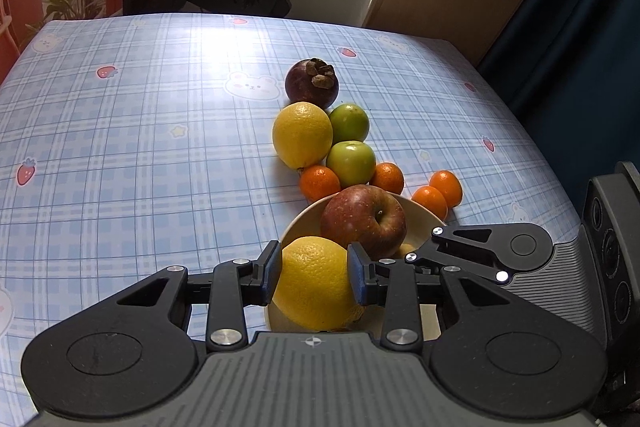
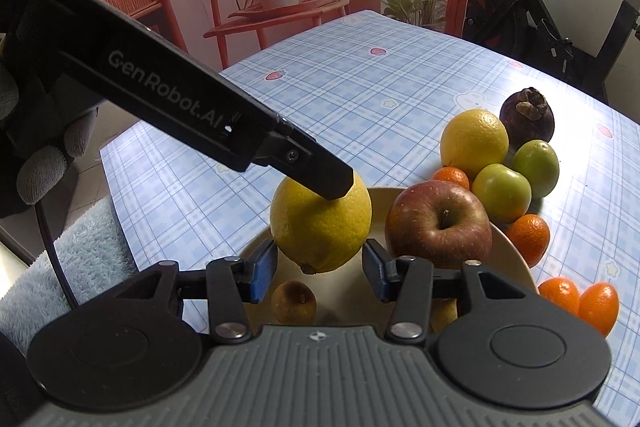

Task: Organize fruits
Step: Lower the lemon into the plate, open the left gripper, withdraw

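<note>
Jaws of the left gripper [image 1: 314, 277] are closed on a yellow citrus fruit [image 1: 316, 283], one blue pad pressed against each flank; the fruit is carried just above the cream bowl [image 1: 298, 223], clear of its floor as seen from the right wrist view. Jaws of the right gripper [image 2: 319, 269] stand parted and empty, at 6 o'clock of the held fruit, with nothing between the pads but the bowl's interior.

Risk: the fruit is round and its rind smooth, so slippage from the two flat pads is judged possible if the grip is relaxed early; a drop could send it against the red apple [image 1: 363, 221] lying in the bowl at 1 o'clock of it, or over the rim onto the desk [image 1: 120, 155]. The two tools are also close together, and a clash of their linkages is judged likely if either is swung sideways. A small brownish fruit [image 2: 294, 302] on the bowl floor may be pinned under the descending citrus.

Appearance: the held fruit is bright yellow, pebbled, slightly oval, with a stem nub at its lower end. Beyond the bowl, toward 12 o'clock, are clustered a second yellow citrus [image 1: 303, 135], two green fruits [image 1: 350, 143], several small orange fruits [image 1: 320, 183] and a dark purple mangosteen [image 1: 312, 83], mostly touching one another.
</note>
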`<state>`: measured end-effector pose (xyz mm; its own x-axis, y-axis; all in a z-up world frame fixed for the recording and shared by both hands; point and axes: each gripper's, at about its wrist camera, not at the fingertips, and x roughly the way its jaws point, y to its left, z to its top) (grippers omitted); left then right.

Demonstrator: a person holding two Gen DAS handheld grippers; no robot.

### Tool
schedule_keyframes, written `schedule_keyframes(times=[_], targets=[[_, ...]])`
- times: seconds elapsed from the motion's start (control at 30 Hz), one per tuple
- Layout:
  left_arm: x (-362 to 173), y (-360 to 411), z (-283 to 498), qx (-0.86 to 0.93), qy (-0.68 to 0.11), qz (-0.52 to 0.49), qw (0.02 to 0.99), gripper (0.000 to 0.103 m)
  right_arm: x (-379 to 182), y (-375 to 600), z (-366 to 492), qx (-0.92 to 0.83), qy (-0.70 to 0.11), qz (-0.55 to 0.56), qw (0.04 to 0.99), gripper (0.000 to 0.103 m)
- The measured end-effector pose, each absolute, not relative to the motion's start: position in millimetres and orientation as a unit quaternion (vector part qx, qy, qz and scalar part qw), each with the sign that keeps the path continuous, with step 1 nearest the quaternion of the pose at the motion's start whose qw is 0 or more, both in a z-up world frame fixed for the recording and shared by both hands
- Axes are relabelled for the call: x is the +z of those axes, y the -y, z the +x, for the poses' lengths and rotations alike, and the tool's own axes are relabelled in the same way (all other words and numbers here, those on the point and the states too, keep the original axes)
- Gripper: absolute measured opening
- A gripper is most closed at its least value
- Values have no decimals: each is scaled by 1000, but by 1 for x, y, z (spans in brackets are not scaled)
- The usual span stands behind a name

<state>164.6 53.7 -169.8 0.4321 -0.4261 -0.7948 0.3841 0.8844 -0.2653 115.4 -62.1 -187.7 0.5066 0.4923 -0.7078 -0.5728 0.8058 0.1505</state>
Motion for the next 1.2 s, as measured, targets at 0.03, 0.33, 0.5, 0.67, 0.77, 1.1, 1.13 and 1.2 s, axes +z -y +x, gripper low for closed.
schedule_keyframes(times=[0.03, 0.33, 0.5, 0.67, 0.77, 1.1, 1.13, 1.2], targets=[[-171, -53, 165, -239, -477, -22, 845, 37, -189, 63, 116, 306, -392, -49, 866, 50], [-182, -42, 168, -239, -485, -11, 841, 37, -194, 70, 119, 285, -404, -16, 869, 50], [-182, -44, 170, -236, -484, -18, 843, 37, -194, 70, 118, 282, -402, -10, 871, 50], [-179, -41, 168, -225, -473, -10, 852, 37, -195, 70, 117, 275, -403, -2, 873, 50], [-175, -43, 165, -212, -464, -8, 860, 37, -193, 73, 114, 272, -398, 6, 876, 50], [-154, -54, 154, -162, -416, -47, 894, 37, -182, 86, 93, 259, -364, 24, 894, 50], [-152, -53, 153, -158, -411, -47, 897, 37, -181, 88, 91, 257, -363, 23, 895, 50], [-149, -51, 150, -149, -399, -46, 903, 37, -178, 92, 87, 252, -357, 25, 899, 50]])
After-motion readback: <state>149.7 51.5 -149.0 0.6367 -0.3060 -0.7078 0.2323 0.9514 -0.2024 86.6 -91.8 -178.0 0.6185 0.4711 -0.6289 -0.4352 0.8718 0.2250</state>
